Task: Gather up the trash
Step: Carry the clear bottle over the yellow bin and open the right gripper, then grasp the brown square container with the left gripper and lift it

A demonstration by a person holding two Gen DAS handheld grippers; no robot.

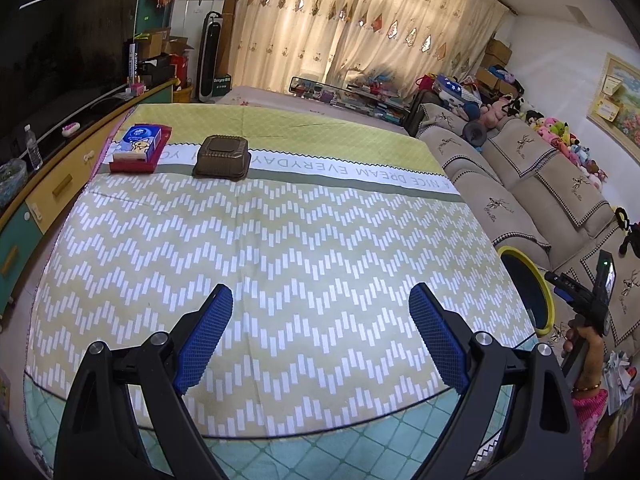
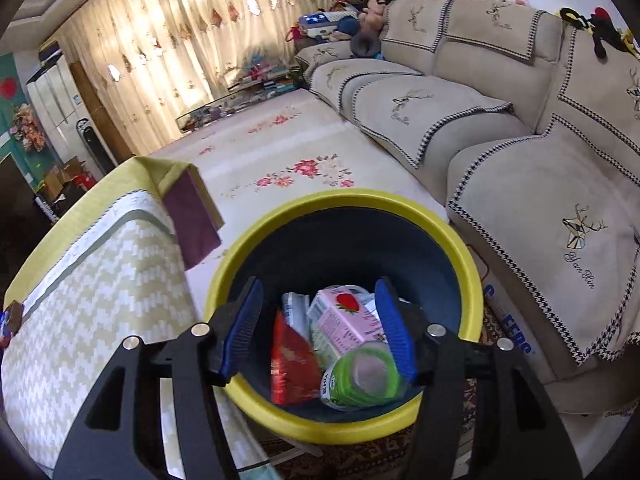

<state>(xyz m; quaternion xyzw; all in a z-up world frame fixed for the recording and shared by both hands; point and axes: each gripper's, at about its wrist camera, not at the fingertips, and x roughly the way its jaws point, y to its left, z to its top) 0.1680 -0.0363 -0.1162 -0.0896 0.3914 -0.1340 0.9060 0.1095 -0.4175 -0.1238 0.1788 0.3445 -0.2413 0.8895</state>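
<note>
You hold your right gripper (image 2: 320,332) over the yellow bin (image 2: 344,200) with fingers spread so trash drops in, while your left gripper (image 1: 320,332), fingers wide, faces the brown box (image 1: 222,157) on the surface (image 1: 320,232)

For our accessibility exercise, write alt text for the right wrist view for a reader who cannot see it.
The right gripper hangs open over a yellow-rimmed bin holding a pink carton, a red packet and a green-banded bottle. A cloth-covered table stands left, a beige sofa right.
</note>
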